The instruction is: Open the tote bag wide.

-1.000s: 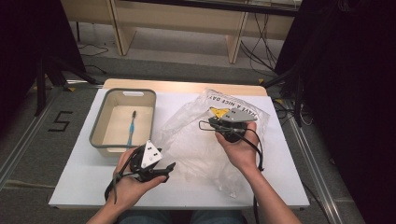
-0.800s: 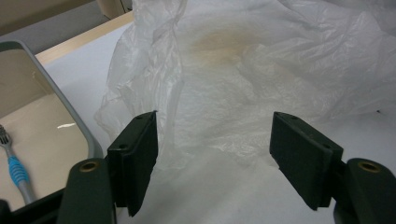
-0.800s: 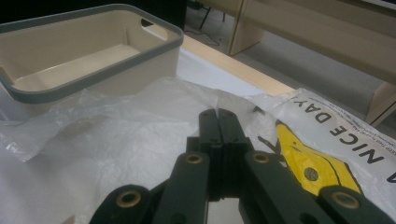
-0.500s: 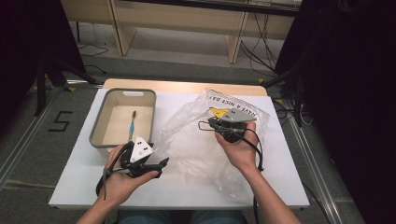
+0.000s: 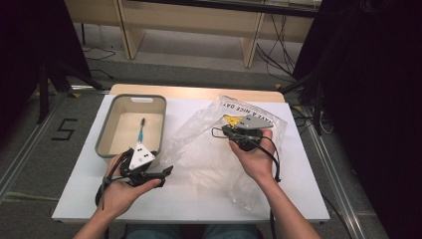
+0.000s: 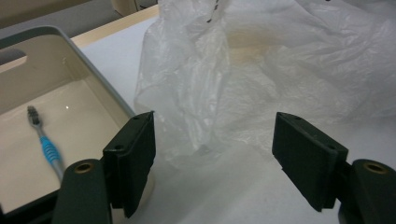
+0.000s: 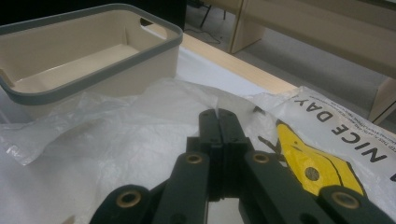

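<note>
Clear plastic bag (image 5: pixel 219 149) crumpled mid-table beside the bin (image 5: pixel 107 144); right gripper (image 5: pixel 228 132) pinched tight on its upper edge; left gripper (image 5: pixel 166 172) just opened wide, empty, near bag's left side.

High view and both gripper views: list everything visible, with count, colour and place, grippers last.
table: 1, white top, centre
bin: 1, beige with grey rim, table's left
toothbrush: 1, blue handle, lying in the bin
plastic bag: 1, clear with yellow and black print, crumpled right of the bin
left gripper: 1, black, jaws open, nothing between them, beside the bin
right gripper: 1, black, jaws shut, on the bag
</note>
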{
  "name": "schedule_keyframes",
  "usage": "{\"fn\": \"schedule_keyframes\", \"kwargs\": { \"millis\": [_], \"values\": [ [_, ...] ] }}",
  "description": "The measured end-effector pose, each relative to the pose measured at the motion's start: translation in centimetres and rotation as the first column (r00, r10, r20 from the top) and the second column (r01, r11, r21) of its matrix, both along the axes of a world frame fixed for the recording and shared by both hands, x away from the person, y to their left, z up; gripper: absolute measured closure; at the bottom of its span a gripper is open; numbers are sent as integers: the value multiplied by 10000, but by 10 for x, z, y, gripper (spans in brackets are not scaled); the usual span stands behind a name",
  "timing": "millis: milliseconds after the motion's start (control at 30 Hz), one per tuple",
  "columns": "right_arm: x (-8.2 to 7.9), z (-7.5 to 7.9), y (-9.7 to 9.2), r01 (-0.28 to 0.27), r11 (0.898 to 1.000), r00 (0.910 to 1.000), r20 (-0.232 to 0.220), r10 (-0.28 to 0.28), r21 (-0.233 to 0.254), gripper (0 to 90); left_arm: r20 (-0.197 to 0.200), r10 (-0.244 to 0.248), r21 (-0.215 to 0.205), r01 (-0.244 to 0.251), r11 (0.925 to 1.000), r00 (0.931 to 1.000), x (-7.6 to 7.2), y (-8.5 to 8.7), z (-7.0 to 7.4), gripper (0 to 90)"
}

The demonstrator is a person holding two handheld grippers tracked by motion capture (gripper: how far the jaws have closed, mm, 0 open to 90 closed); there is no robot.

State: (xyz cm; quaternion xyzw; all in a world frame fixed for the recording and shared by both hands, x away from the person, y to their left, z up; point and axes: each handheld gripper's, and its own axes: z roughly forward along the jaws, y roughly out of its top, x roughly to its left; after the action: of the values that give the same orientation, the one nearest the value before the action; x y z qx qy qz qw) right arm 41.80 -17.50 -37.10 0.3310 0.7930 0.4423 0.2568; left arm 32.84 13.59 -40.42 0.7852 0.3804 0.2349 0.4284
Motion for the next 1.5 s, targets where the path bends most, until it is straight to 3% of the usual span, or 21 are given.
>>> {"fn": "schedule_keyframes", "kwargs": {
  "millis": [267,767,1500],
  "values": [
    [1,-1,3,-104,9999,9999,16,104,-22,900,180,346,16,-346,9994,9992,-1,11,6,301],
    [-1,1,1,-123,9999,9999,110,123,26,900,89,649,13,-649,9979,9979,2,18,8,303],
    [-4,-2,0,-54,10000,10000,31,54,-37,900,41,519,37,-519,9986,9986,6,16,9,304]
  ]
}}
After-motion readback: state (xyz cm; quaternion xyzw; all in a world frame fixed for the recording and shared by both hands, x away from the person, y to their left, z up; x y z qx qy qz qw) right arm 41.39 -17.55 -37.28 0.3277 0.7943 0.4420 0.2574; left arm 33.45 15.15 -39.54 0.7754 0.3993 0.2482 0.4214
